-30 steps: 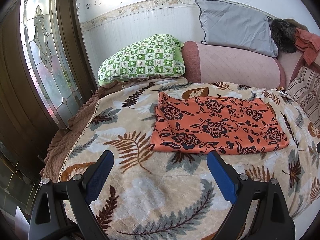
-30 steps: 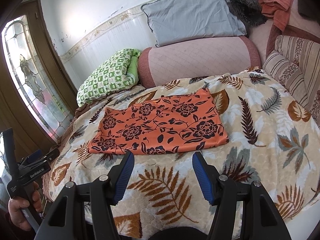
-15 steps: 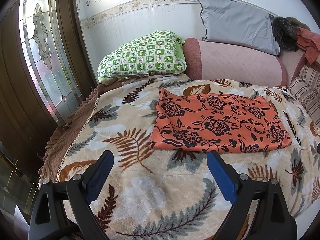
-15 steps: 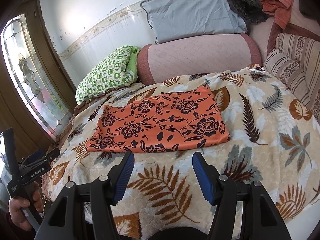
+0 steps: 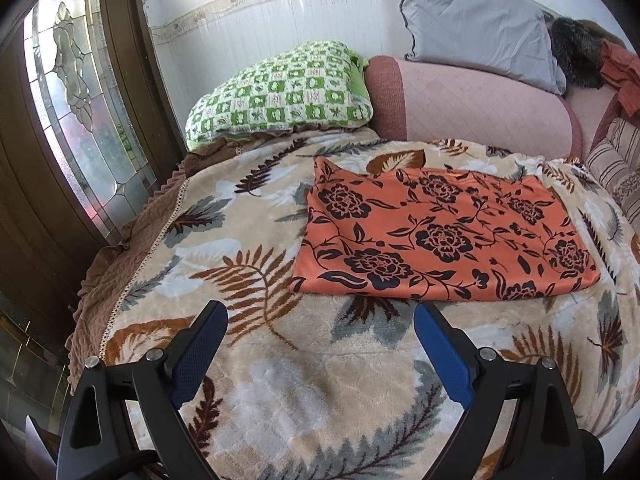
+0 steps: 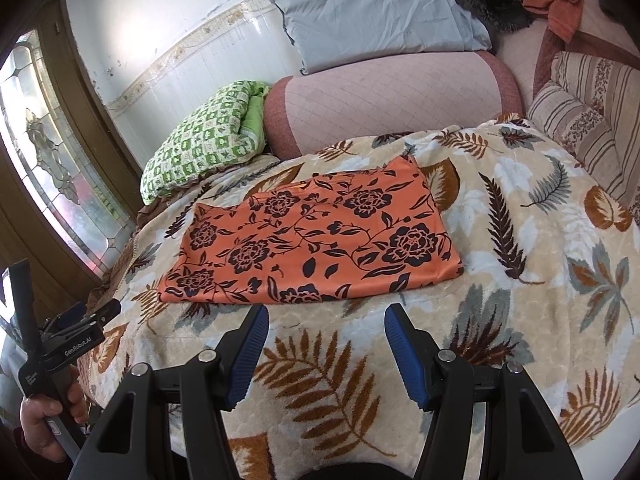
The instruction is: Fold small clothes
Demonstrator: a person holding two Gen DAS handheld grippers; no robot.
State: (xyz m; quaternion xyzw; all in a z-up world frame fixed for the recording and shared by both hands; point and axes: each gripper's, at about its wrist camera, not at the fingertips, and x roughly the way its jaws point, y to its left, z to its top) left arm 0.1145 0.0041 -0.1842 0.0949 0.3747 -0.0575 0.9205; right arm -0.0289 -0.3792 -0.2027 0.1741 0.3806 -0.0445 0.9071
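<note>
An orange floral garment (image 5: 440,236) is laid flat on the leaf-patterned blanket (image 5: 280,380). Just short of its near edge, the left gripper (image 5: 320,316) and the right gripper (image 6: 324,312) are held with jaws apart, nothing between them.

A plush, fuzzy leaf-print blanket (image 5: 256,380) is covering the bed. The orange floral garment (image 5: 440,240) at frame centre is lying as thin, smooth cloth. Blue ribbed fingers (image 6: 248,356) are looking matt on black plastic. At left, patterned glass (image 5: 80,128) is gleaming in dark wood.
</note>
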